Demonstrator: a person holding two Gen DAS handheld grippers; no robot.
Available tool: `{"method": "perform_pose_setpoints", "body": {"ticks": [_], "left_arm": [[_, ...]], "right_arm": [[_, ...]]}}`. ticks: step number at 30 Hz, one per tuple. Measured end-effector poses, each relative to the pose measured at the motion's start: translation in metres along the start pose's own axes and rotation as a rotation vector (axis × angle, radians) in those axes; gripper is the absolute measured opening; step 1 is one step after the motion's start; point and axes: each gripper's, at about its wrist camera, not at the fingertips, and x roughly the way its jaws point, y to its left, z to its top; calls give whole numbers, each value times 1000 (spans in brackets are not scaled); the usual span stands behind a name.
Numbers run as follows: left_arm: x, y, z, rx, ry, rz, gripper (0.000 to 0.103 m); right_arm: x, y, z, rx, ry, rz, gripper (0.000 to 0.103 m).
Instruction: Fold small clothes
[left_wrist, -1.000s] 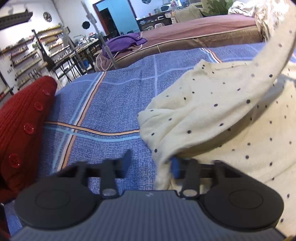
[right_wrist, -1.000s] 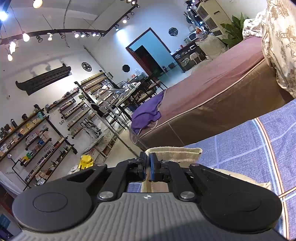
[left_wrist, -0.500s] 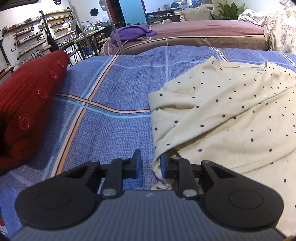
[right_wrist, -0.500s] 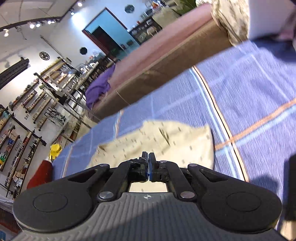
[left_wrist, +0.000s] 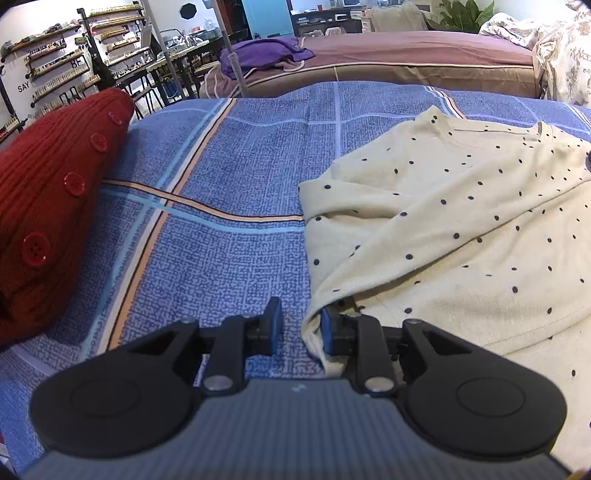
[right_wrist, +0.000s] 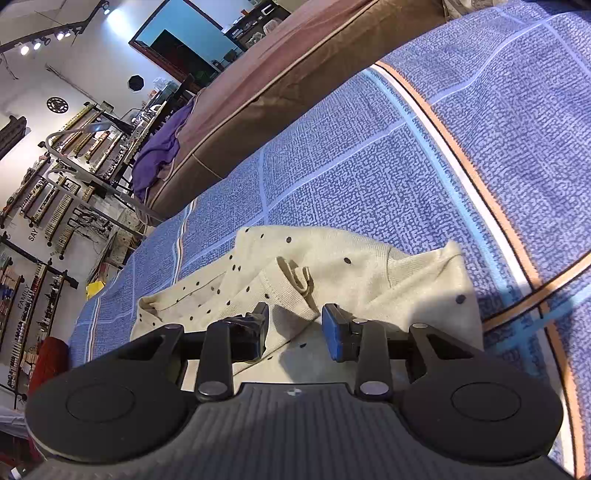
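**Dotted top spread on the blue bed cover**

On the bed, a cream knit top (left_wrist: 461, 221) with small dark dots lies rumpled across a blue cover (left_wrist: 229, 258) woven in a fine maze-like print, crossed by pale blue, white and orange stripes. Its soft cloth is doubled over itself, 1 layer draped diagonally over another, with a ribbed neckline (right_wrist: 291, 291) and a small fabric loop showing in the right wrist view.

At the top's near left edge, the left claw (left_wrist: 297, 326) stands part open; its blue-padded right finger is tucked under the folded hem, its left finger sits over bare cover, and cloth hangs just inside the gap without being pinched.

Over the neckline end, the right claw (right_wrist: 293, 328) is spread wide and grips nothing; the ribbed collar edge lies between its black fingers, 1 of them faced with a blue pad.

Left of the top and well apart from it, a red ribbed-knit cushion (left_wrist: 48, 206) with round red buttons rests on the cover. Beyond, a brown mattress (left_wrist: 406, 55) with pale piping carries a crumpled purple cloth (left_wrist: 266, 51).
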Motion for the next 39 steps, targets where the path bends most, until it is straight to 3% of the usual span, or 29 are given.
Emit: {"method": "perform_pose_setpoints", "body": {"ticks": [2,3,11,15,20,24,28,31,32,33,34,36,37,39], "left_arm": [[1,0,1,-1,5,-1,23],[1,0,1,0,6,-1,23],[2,3,2,-17,6,-14,23],[1,8,1,-36,5,-35,24],[-2,7,0,-26,7,-39,24],[-3,6,0,-11,11,-40,25],[-5,7,1,6,18,-50,27],[-8,7,-2,36,32,-55,30],[-10,8,-4,50,40,-57,32],[-12,8,-6,69,49,-57,36],[-16,9,-8,87,56,-42,48],[-25,14,-12,89,59,-9,63],[-30,18,-12,69,64,-13,64],[-41,25,-8,15,40,-22,64]], "right_arm": [[1,3,-2,-12,10,11,35],[0,4,-3,-10,19,20,10],[-74,31,0,-55,-107,125,10],[-102,16,-10,-66,-52,47,10],[-109,-13,-47,-35,28,-52,10],[-104,-17,-75,-59,43,-106,9],[-95,-17,-81,-102,29,-149,10],[-91,-15,-85,-136,22,-175,13],[-92,-14,-85,-143,18,-183,18],[-97,-11,-86,-149,2,-208,30],[-103,-8,-86,-169,-23,-242,47],[-116,1,-88,-229,-85,-314,70],[-124,6,-90,-269,-132,-331,70],[-132,18,-90,-356,-185,-285,68]]}}
